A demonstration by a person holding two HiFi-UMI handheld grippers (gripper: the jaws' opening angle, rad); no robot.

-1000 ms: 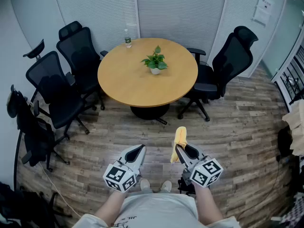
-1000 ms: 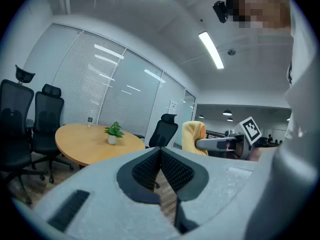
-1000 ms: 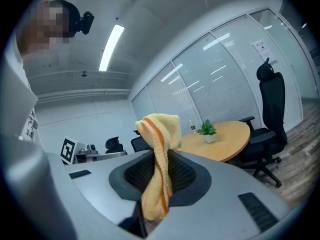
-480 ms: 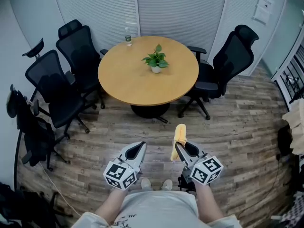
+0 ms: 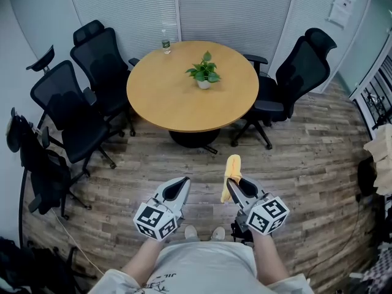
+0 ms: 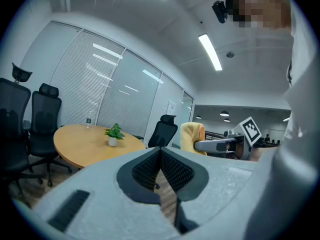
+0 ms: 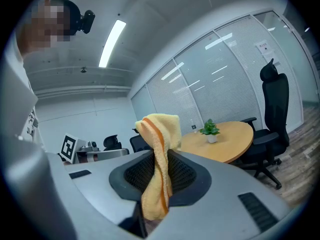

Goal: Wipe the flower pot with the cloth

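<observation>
Approach step, wipe not yet begun. The person stands on the wood-plank floor (image 5: 318, 164), well apart from the round wooden bench (image 5: 165, 106), with both tongs held low in front of the body and aimed roughly at it. The left tongs (image 5: 182, 181) are pressed together with nothing between them; the left gripper view shows the ribbed pads meeting along one line. The right tongs (image 5: 230, 187) pinch a yellow cloth (image 5: 232, 166) with an orange stripe. It is clamped about mid-length, the upper part standing up past the tips and folding over, the lower end hanging below the pads. The flower pot (image 5: 204, 84), small and white with a green plant (image 5: 204, 71), stands upright on the bench, right of centre and toward the far side, with nothing touching it. A water bottle (image 5: 165, 43) stands at the far rim, apart from the pot. Black office chairs (image 5: 92, 60) ring the bench, two on the left and one on the right, and the near edge looks free to walk up to. Judged next move: close the gap to the near edge, reach the right tongs across the top, and lay the loose upper fold of cloth against the pot's wall. The pot looks light and may slide or tip under the push, so the left tongs will likely need to spread and steady it at the rim or side, staying clear of the leaves.
</observation>
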